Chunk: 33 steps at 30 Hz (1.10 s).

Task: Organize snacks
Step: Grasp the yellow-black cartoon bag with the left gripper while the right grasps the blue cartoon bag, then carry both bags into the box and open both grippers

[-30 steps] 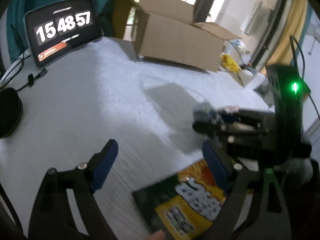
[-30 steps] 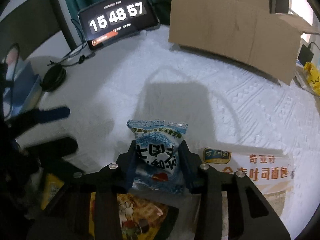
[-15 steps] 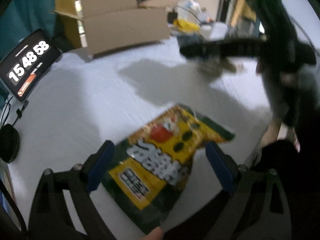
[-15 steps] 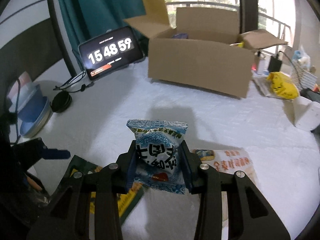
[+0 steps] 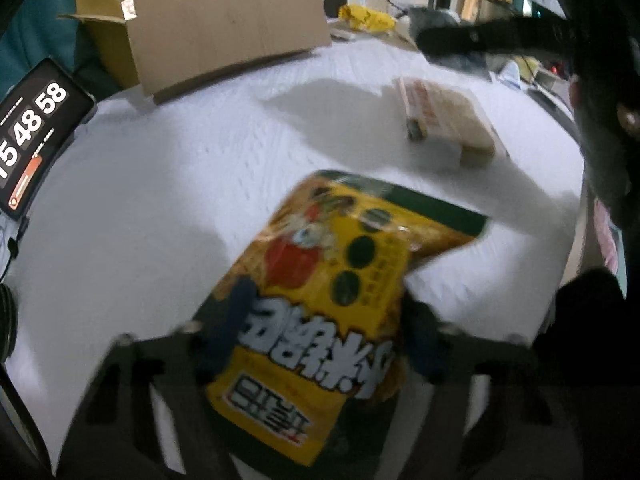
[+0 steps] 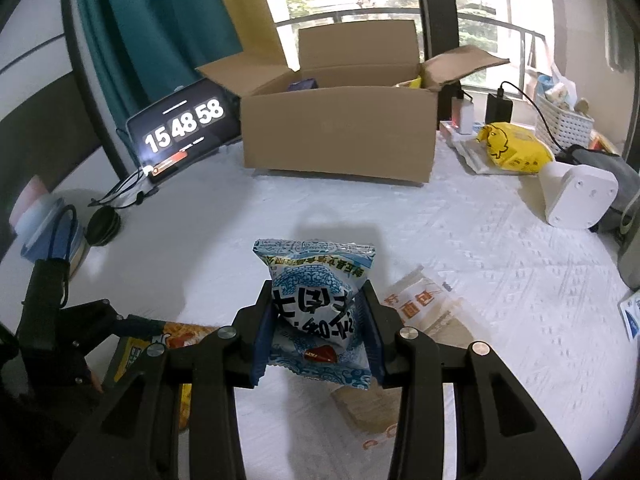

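Left gripper (image 5: 320,344), pitched steeply down over white tabletop (image 5: 160,200), closing around flat yellow-and-green foil snack bag (image 5: 328,288): light, crinkly, slippery; best pinched across its lower body. Right gripper (image 6: 318,336), held clear of tabletop, clamped on puffy blue-and-white snack packet (image 6: 316,308), facing open cardboard box (image 6: 340,132).

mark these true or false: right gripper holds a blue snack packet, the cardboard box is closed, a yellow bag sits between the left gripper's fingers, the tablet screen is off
The right gripper holds the blue snack packet: true.
The cardboard box is closed: false, its flaps stand open.
The yellow bag sits between the fingers of the left gripper: true; the jaws are closing on it.
The tablet screen is off: false, it is lit and shows a clock.
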Tool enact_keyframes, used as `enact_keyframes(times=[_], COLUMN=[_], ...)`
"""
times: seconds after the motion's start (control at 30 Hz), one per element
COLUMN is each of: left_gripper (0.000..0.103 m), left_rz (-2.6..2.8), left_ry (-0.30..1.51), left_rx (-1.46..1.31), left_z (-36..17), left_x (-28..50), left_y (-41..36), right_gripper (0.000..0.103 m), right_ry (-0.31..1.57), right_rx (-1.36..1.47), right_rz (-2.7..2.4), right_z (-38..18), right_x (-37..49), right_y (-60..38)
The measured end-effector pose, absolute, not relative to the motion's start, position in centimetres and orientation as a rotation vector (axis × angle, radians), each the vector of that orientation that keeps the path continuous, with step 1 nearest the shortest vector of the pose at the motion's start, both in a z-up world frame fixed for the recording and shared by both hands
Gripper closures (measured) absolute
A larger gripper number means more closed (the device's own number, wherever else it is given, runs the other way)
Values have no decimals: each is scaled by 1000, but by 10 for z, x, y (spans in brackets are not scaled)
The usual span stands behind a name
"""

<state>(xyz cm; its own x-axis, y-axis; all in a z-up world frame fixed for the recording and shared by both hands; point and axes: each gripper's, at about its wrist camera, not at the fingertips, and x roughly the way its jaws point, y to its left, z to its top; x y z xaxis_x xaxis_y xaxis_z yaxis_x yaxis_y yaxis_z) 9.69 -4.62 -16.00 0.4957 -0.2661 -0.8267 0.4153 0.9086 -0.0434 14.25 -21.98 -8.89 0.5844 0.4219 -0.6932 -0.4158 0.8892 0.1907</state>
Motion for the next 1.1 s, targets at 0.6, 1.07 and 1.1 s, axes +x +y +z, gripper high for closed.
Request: enact_keyframes(times=[0.6, 1.07, 1.1], left_gripper=[78, 78, 78], left_rz=[-383, -320, -314], left_ry=[845, 720, 711], left_rx=[-187, -243, -239], left_z=[-113, -60, -57], left_x=[146, 190, 194], left_y=[-2, 13, 13], right_gripper=[61, 61, 61], right_ry=[797, 724, 719], right_rx=[28, 36, 36], right_rz=[492, 537, 539], right_z=[-79, -53, -51], right_x=[177, 224, 227], right_y=[-235, -227, -227])
